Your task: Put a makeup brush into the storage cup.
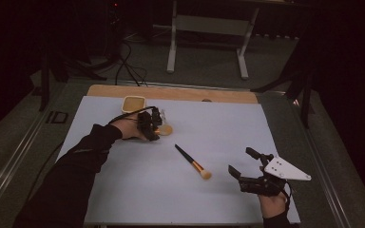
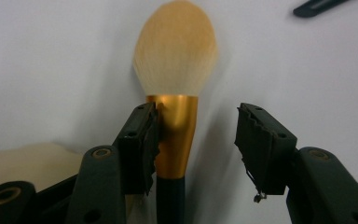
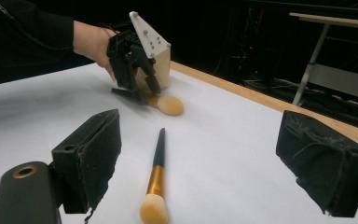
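Observation:
A large powder brush (image 2: 175, 46) with a gold ferrule and a dark handle lies on the white table between the jaws of my left gripper (image 2: 196, 116). The gripper is open: one jaw touches the ferrule and the other stands apart. From above, that gripper (image 1: 156, 126) is at the table's far left, with the brush's cream head (image 1: 164, 129) sticking out to its right. A thinner black-handled brush (image 1: 193, 163) lies at the table's middle. My right gripper (image 1: 240, 160) hovers open near the front right, facing that thin brush (image 3: 156, 177).
A cream square container (image 1: 133, 103) stands just behind the left gripper, near the table's wooden far edge (image 1: 171, 91). The container (image 2: 28, 158) also sits close beside the left jaw. A white table frame (image 1: 209, 28) stands on the floor beyond.

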